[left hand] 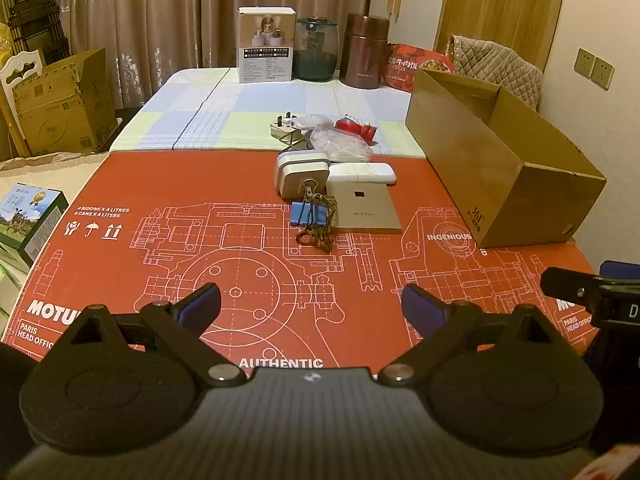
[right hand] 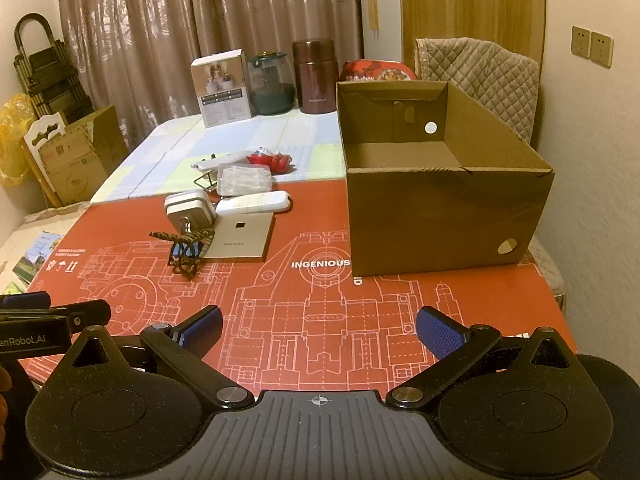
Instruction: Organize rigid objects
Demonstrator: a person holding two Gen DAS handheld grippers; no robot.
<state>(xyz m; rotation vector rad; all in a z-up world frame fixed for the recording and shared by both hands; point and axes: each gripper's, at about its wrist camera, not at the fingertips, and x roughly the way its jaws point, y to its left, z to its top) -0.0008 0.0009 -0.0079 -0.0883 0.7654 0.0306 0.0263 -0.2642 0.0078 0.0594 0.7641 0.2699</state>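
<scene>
Hovering low over the red printed cardboard sheet that covers the near end of the bench, I have both tools idle: my left tongs are spread wide with nothing between the blue pads, and my right tongs are likewise released and empty.

The things to sort lie in a cluster ahead of my left side: a white-and-grey case with a clip and braided lanyard trailing from it, a blue binder clip touching the lanyard, a flat beige slab with a white oblong device resting along its far edge, and behind them a clear plastic bag and a red toy. The open cardboard box stands to the right, near my right tongs, and looks empty inside.

I judge nothing is sorted yet, so the first pick matters. I would start with the binder clip or the case, closing across the narrow sides. The lanyard is the risk: it may drag its neighbours, so I should lift slowly and watch for snags. The flat slab offers little edge to pinch; I would leave it until the white device is off it.
</scene>
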